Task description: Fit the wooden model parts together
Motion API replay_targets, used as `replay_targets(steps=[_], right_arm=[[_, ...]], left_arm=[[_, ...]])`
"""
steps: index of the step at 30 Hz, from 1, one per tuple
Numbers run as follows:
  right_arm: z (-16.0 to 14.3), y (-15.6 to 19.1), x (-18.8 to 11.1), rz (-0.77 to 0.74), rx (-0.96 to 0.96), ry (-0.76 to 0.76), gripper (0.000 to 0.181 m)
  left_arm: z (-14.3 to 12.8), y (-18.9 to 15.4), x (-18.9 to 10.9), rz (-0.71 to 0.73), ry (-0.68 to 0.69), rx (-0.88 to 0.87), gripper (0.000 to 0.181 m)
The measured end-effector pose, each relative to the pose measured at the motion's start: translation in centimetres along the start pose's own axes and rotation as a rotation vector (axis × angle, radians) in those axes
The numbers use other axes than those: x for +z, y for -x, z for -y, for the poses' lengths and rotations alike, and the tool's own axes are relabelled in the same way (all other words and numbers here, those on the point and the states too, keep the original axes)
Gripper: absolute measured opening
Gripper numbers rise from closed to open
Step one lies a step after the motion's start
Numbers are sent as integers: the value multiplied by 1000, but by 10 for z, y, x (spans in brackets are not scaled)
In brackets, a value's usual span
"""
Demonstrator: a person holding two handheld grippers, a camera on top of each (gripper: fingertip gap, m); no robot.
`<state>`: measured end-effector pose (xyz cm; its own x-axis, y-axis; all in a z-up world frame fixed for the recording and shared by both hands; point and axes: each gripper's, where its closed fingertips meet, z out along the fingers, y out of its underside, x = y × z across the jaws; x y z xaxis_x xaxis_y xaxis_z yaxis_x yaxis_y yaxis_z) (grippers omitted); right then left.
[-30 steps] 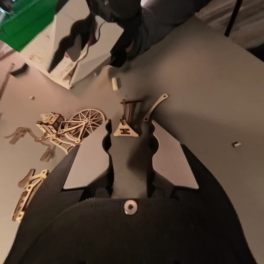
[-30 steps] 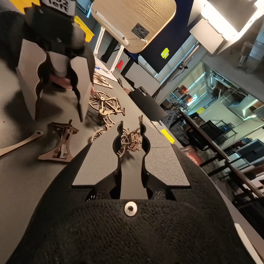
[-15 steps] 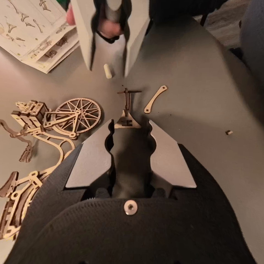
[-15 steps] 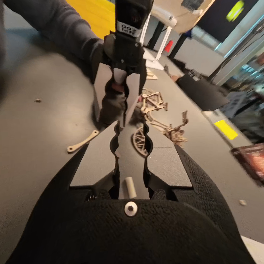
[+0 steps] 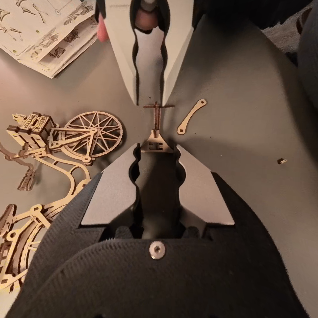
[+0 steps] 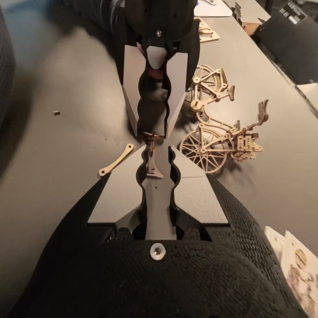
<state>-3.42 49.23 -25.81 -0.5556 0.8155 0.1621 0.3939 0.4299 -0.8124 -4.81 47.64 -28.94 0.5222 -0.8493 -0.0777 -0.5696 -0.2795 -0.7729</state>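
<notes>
A small wooden stand piece (image 5: pixel 155 136), a triangular base with a thin post and crossbar, lies on the grey table (image 5: pixel 240 103). My left gripper (image 5: pixel 157 148) is open, with its tips at the triangular end. My right gripper (image 5: pixel 149 103) faces it from the far side, open, with its tips at the crossbar. In the right wrist view the stand piece (image 6: pixel 153 163) lies between the open fingers of my right gripper (image 6: pixel 157 148), close to the left one. My left gripper (image 6: pixel 151 135) stands opposite. A flat curved wooden arm (image 5: pixel 191 117) lies just beside the piece.
A part-built wooden bicycle (image 5: pixel 72 137) lies left of the grippers and shows on the right in the right wrist view (image 6: pixel 215 146). An instruction booklet (image 5: pixel 43 34) lies at the far left. A tiny wooden block (image 5: pixel 281 161) sits to the right. Spacing between my two grippers at the tips: around 4 cm. It is some 7 cm from my left tips to the part-built wooden bicycle (image 5: pixel 72 137). It turns up in the right wrist view (image 6: pixel 217 142) as well.
My right gripper swung round and came down to face the left one across the stand piece. My left gripper moved closer to the piece. The white peg is out of sight.
</notes>
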Motion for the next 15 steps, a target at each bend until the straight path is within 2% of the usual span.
replay_targets(steps=[3, 7, 10, 15], right_arm=[[-3, 6, 3, 60, 40, -17, 21], [-15, 12, 8, 72, -27, 51, 27], [-18, 14, 1, 109, -49, 28, 29], [-18, 12, -10, 136, -28, -26, 23]], left_arm=[[0, 0, 0, -2, 1, -4, 38], [0, 0, 0, -1, 1, -3, 38], [0, 0, -1, 1, 0, 0, 38], [0, 0, -1, 5, -1, 7, 37]])
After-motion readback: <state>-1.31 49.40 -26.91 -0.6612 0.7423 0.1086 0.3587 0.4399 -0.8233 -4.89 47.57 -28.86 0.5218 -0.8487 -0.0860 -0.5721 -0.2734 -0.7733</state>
